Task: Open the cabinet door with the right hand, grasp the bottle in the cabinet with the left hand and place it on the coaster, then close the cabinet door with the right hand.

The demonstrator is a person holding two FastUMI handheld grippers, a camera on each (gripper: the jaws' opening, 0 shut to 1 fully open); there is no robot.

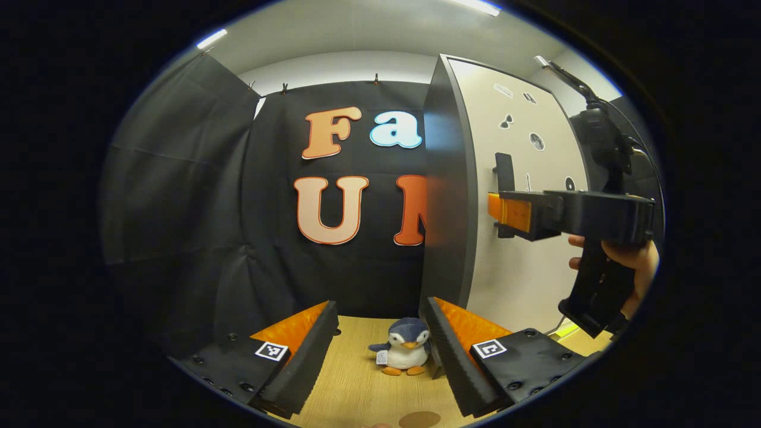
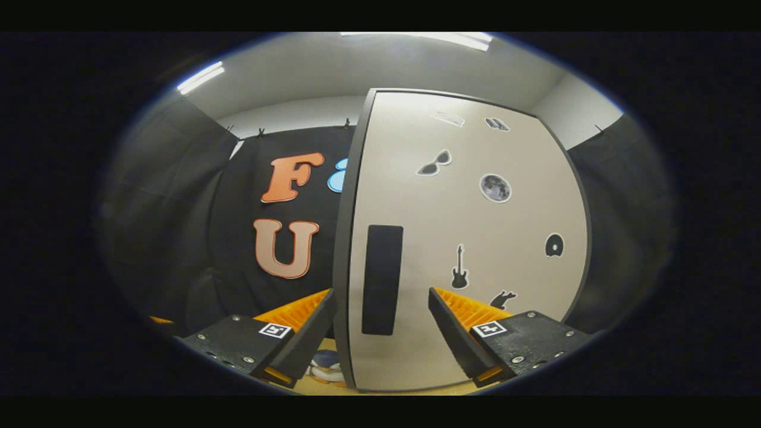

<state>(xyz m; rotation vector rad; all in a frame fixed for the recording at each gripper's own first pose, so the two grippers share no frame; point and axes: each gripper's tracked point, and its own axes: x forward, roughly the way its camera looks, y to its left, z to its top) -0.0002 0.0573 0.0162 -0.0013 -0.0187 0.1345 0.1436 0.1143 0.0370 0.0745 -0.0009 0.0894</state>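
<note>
The cabinet (image 1: 446, 178) stands at the right with its pale door (image 2: 475, 238) closed, which hides its inside. A black upright handle (image 2: 381, 279) sits near the door's left edge. My right gripper (image 2: 381, 294) is open, and the handle lies between its fingers without being pressed. In the left gripper view a hand (image 1: 639, 258) holds the right gripper (image 1: 496, 209) level at the handle (image 1: 504, 172). My left gripper (image 1: 380, 306) is open and holds nothing, low over the wooden table (image 1: 351, 386). A brown round coaster (image 1: 419, 419) lies on the table at the near edge.
A small penguin plush (image 1: 404, 353) stands on the table beside the cabinet's left corner, seen between my left fingers. Black cloth walls close the back and the left. Several stickers (image 2: 495, 188) dot the door.
</note>
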